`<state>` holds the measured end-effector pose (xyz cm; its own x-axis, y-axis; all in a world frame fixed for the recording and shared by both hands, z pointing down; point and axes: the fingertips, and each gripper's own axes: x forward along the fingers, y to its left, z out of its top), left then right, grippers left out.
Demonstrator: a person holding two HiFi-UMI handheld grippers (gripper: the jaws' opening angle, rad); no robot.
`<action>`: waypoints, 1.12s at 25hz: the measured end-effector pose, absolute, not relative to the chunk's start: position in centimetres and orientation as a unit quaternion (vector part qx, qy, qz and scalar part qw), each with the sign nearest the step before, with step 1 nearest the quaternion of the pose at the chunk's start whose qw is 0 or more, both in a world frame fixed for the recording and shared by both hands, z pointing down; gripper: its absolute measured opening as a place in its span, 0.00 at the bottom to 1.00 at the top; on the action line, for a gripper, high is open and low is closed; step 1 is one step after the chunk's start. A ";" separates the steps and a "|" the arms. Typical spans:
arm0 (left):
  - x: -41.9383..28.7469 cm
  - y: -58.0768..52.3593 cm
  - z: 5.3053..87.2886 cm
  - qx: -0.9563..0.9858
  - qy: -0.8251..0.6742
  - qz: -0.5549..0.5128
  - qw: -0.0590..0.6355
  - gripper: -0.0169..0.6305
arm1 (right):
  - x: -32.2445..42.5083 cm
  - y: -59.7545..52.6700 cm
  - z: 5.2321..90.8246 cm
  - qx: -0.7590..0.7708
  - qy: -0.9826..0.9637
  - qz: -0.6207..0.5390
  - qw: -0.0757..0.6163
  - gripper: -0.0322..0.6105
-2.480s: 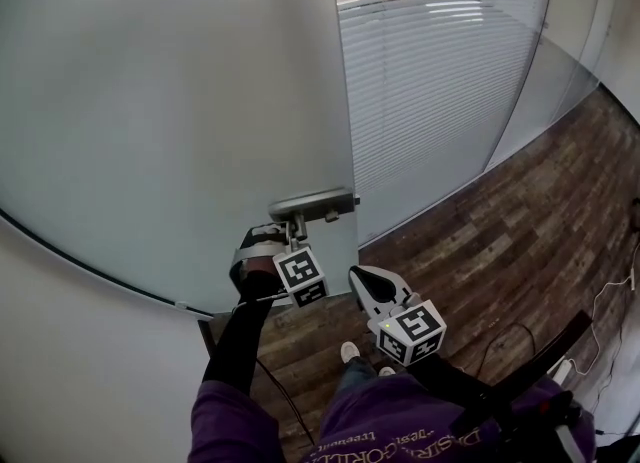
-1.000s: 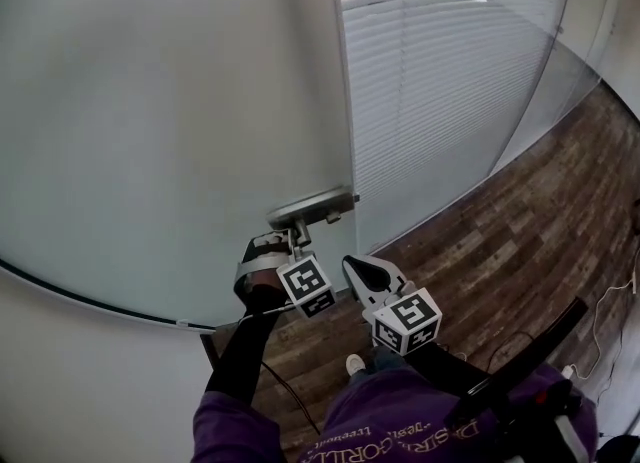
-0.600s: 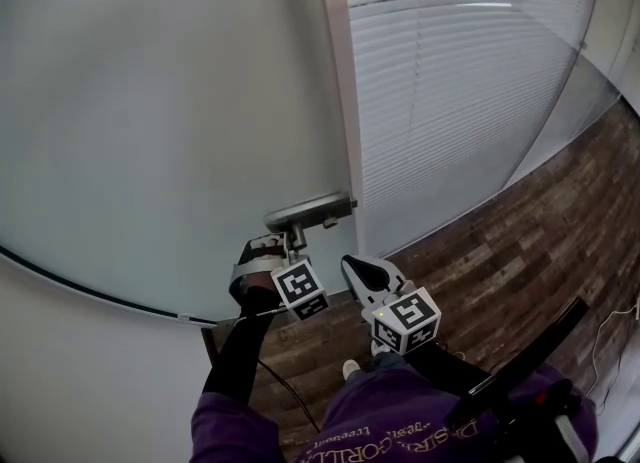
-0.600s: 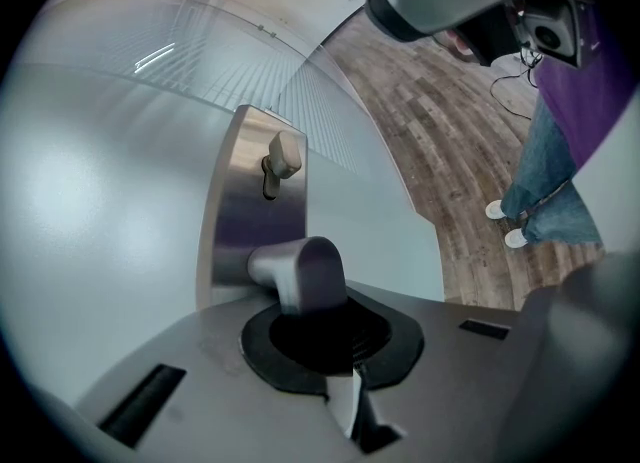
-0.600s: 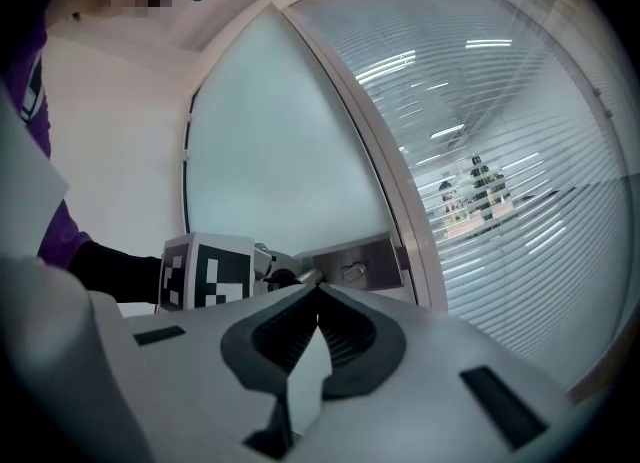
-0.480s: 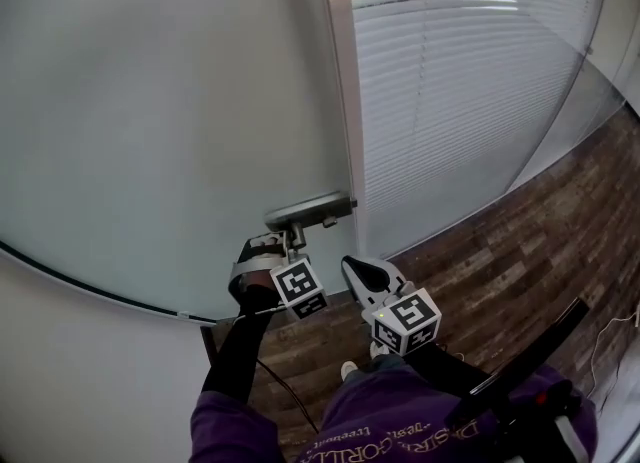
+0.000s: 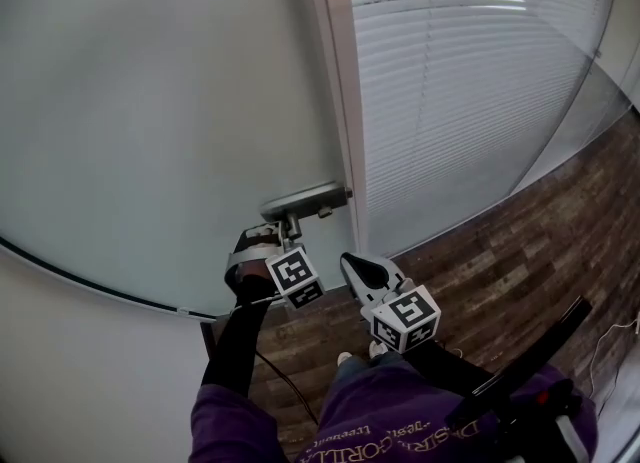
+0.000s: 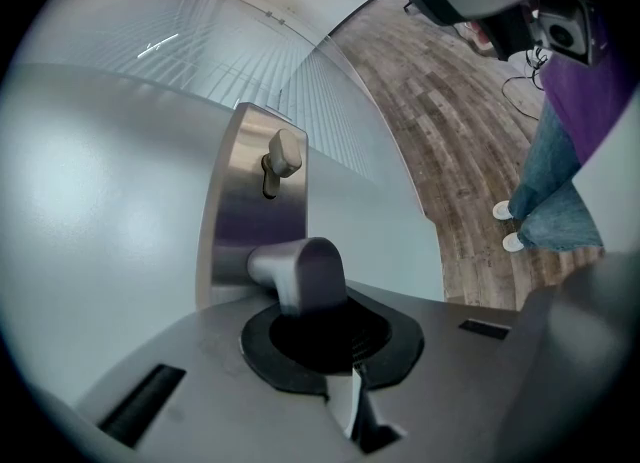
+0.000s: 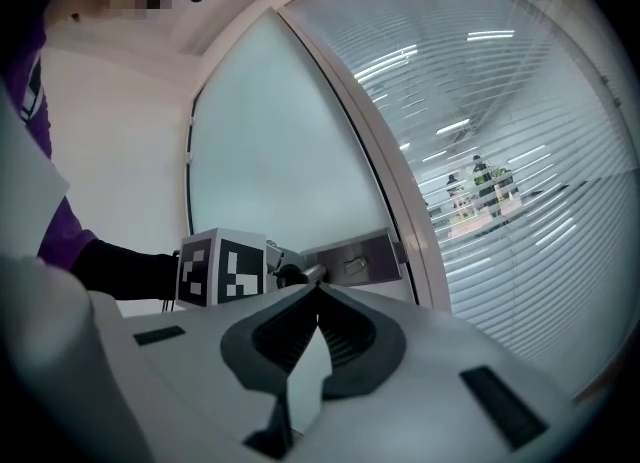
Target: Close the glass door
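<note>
Left claw (image 7: 289,231) is clenched on the door handle (image 8: 303,273). In the left gripper view the lever runs straight into the pad cavity and both jaws are closed round it. The steel lock plate (image 8: 250,191) is just ahead of the claw, with the thumb-turn (image 8: 283,155) on it above the lever.

The glass door (image 7: 150,101) is frosted. It fills everything ahead of that claw and off to its left. The door's free edge is just right of the claw, up against the frame post (image 7: 335,71). I can't tell whether it's latched.

Right claw (image 7: 352,264) is clamped shut with nothing in it. In the right gripper view its tips meet and the space ahead of them is open. It hangs just right of the left claw and a bit nearer to me, not touching the door, and it points at the lock plate.

Beyond the post, to the right of both claws, is a glass wall with blinds (image 7: 470,71). Wood floor (image 7: 520,251) is below them.
</note>
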<state>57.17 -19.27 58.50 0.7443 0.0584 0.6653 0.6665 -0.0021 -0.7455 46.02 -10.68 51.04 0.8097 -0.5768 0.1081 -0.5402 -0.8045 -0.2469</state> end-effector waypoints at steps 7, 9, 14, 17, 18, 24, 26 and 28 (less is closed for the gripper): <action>59.5 -18.2 58.9 -0.668 -0.277 -0.238 0.649 0.03 | 48.4 -10.5 50.6 -0.948 0.287 -0.087 0.104 0.05; 59.9 -18.3 59.0 -0.667 -0.276 -0.240 0.649 0.03 | 48.8 -10.7 50.3 -0.949 0.286 -0.086 0.104 0.05; 60.4 -18.4 58.7 -0.669 -0.271 -0.238 0.650 0.03 | 49.2 -11.0 50.0 -0.953 0.274 -0.083 0.102 0.05; 60.6 -18.5 58.7 -0.668 -0.272 -0.243 0.649 0.03 | 49.3 -11.4 50.1 -0.953 0.272 -0.083 0.101 0.05; 60.7 -18.7 58.8 -0.666 -0.272 -0.247 0.649 0.03 | 49.4 -11.5 50.1 -0.954 0.272 -0.083 0.100 0.05; 61.6 -17.5 58.4 -0.687 -0.284 -0.230 0.629 0.03 | 50.1 -11.7 50.2 -0.956 0.266 -0.082 0.096 0.05; 61.6 -17.5 58.3 -0.688 -0.284 -0.229 0.627 0.03 | 50.0 -11.7 50.1 -0.957 0.263 -0.081 0.095 0.05; 61.8 -17.5 58.2 -0.690 -0.287 -0.225 0.626 0.03 | 50.0 -11.7 50.0 -0.957 0.261 -0.081 0.094 0.05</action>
<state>61.82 -17.46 58.25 0.7343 0.1145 0.6690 0.6770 -0.0528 -0.7341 50.00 -11.69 50.04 0.8504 -0.5155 0.1053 -0.4851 -0.8457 -0.2224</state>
